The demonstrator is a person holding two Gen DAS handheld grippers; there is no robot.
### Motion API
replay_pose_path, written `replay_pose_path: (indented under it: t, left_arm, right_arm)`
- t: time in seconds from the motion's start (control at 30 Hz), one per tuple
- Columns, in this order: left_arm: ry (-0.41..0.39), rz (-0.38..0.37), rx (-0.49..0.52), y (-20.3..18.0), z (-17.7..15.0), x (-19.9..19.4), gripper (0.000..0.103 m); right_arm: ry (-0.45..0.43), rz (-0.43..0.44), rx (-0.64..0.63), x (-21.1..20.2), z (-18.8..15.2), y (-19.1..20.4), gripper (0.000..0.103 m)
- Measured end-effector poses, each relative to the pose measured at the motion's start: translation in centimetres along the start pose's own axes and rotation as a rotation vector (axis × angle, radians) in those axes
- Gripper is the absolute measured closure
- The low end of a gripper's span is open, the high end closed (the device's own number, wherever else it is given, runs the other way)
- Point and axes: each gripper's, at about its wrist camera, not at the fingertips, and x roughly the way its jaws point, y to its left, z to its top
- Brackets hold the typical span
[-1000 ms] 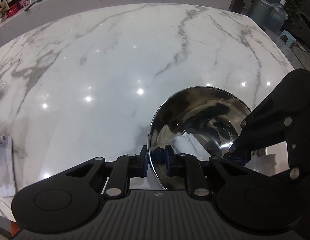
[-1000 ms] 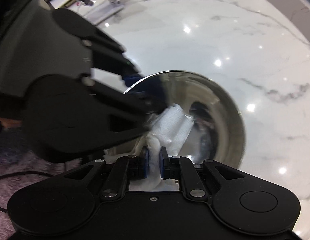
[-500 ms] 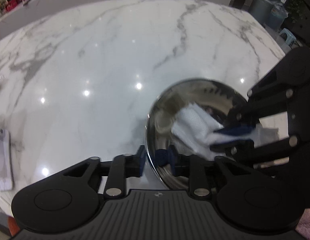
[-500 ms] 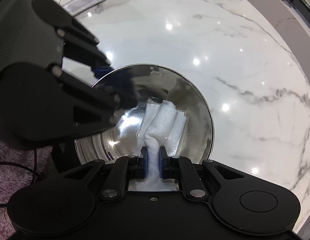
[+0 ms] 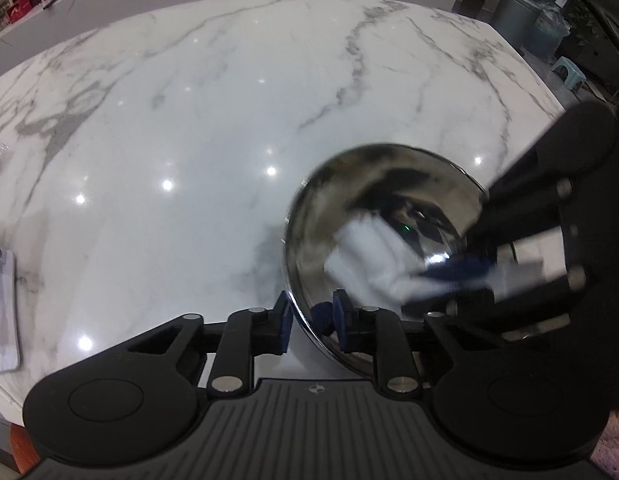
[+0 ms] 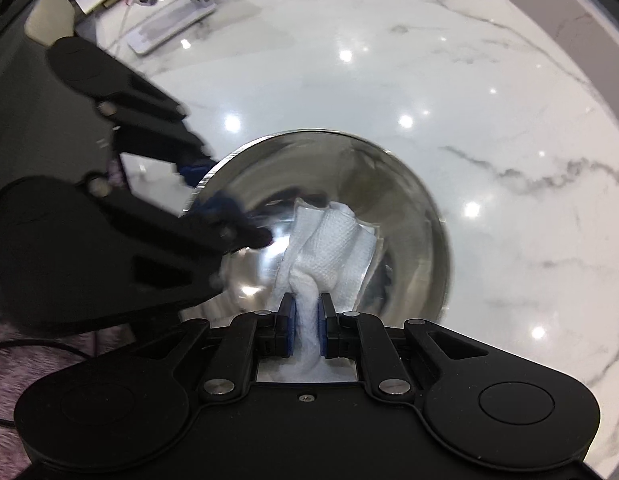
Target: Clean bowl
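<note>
Inside bowl (image 6: 413,216) | right gripper (image 6: 307,312) clamps cloth (image 6: 329,240) | left gripper (image 5: 311,316) pinches rim

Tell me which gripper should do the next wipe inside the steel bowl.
The right gripper: it is already shut on the white paper towel, which lies against the inside of the steel bowl. The left gripper is clamped on the bowl's rim, steadying it.
</note>
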Motion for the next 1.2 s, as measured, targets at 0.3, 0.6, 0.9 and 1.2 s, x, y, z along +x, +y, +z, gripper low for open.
replay_pose_path:
  t: [0.3, 0.6, 0.9, 1.2]
  left_arm:
    - [-0.018, 0.018, 0.026, 0.0, 0.3, 0.1, 0.087]
    - [-0.016, 0.012, 0.022, 0.3, 0.3, 0.1, 0.087]
    - [-0.014, 0.013, 0.023, 0.2, 0.3, 0.0, 0.087]
    - [0.032, -0.031, -0.070, 0.8, -0.3, 0.2, 0.080]
  right_arm:
    - [0.008, 0.029, -0.017, 0.5, 0.2, 0.0, 0.094]
    - [0.025, -0.159, -0.117, 1.0, 0.7, 0.2, 0.094]
    - [-0.024, 0.024, -0.003, 1.6, 0.7, -1.0, 0.093]
    - [-0.005, 0.012, -0.028, 2.2, 1.0, -0.9, 0.094]
